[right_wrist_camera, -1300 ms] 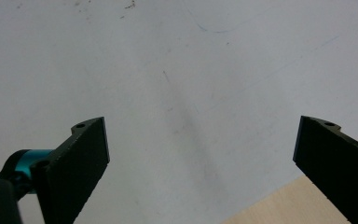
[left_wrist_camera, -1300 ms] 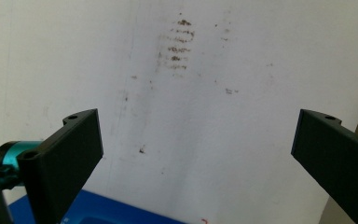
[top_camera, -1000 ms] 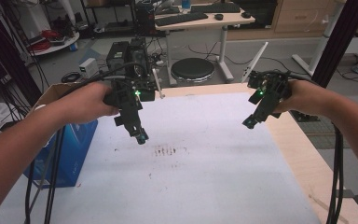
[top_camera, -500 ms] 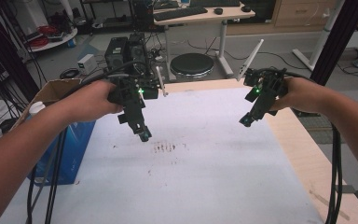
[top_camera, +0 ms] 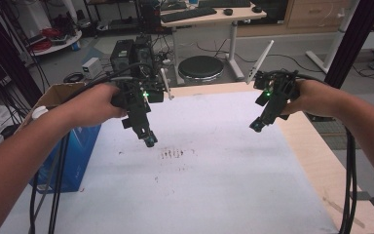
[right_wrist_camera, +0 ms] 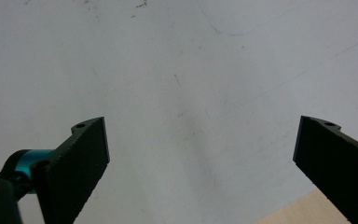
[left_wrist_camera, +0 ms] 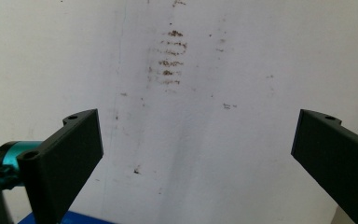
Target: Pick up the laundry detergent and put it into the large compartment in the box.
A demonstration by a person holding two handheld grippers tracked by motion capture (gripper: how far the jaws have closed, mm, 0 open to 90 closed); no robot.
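Brown smudges mark the white sheet; both grippers, left and right, hover tilted downward, fingers apparently spread, empty.

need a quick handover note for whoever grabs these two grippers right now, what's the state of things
Left gripper: open, nothing between its fingers, held above the white table cover close to a patch of brown smudges.
Right gripper: open, nothing held, above the right part of the cover near the bare wooden table edge.
Things: nothing to pick up lies on the cover near either gripper; a blue box stands off the table's left side.
Done: nothing grasped or placed that can be seen.
Left: all handling is yet to begin.
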